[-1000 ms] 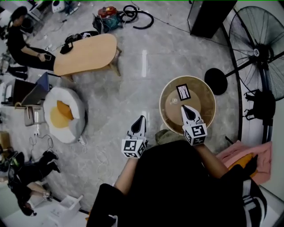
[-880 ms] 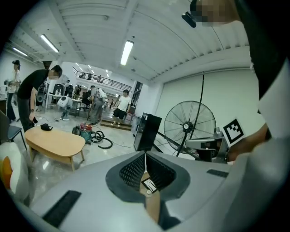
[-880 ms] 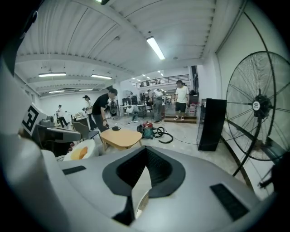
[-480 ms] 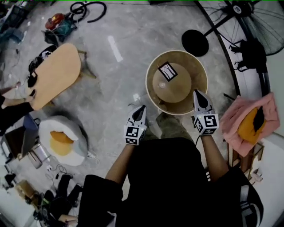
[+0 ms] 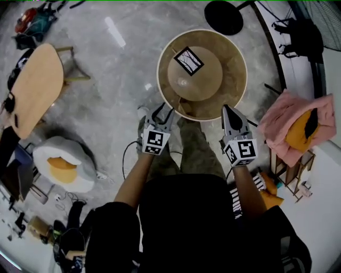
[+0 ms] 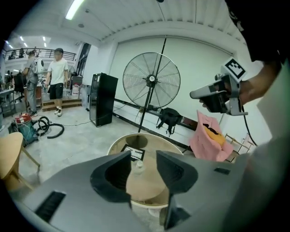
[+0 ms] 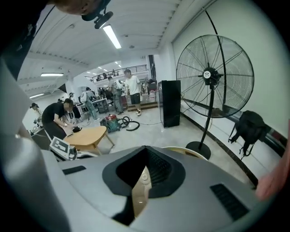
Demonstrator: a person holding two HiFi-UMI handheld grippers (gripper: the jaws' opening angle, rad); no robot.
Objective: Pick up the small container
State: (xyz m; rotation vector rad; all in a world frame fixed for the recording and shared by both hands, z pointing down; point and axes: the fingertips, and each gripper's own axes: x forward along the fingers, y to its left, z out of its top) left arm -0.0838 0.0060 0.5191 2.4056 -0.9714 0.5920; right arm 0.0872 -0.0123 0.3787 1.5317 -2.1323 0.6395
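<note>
The small clear container [image 5: 183, 82] stands on the raised middle disc of a round wooden table [image 5: 234, 80], next to a black-and-white marker card [image 5: 188, 60]. My left gripper [image 5: 163, 110] hovers at the table's near left rim. Its jaws are opening and nothing is between them. In the left gripper view the container [image 6: 137, 164] shows far ahead through the gap of that gripper [image 6: 143, 158]. My right gripper [image 5: 228, 110] is at the near right rim, shut and empty. In the right gripper view its jaws [image 7: 144, 152] leave only a thin slit.
A black fan base [image 5: 224, 16] stands beyond the table, and the fan [image 6: 152, 79] rises behind it. A pink cloth over an orange thing [image 5: 295, 125] lies on a rack at the right. A low wooden table [image 5: 32, 88] and an egg-shaped cushion [image 5: 64, 162] are at the left.
The view has swung toward the round table, and both grippers are now at its near rim. The left jaws, closed before, stand apart.
</note>
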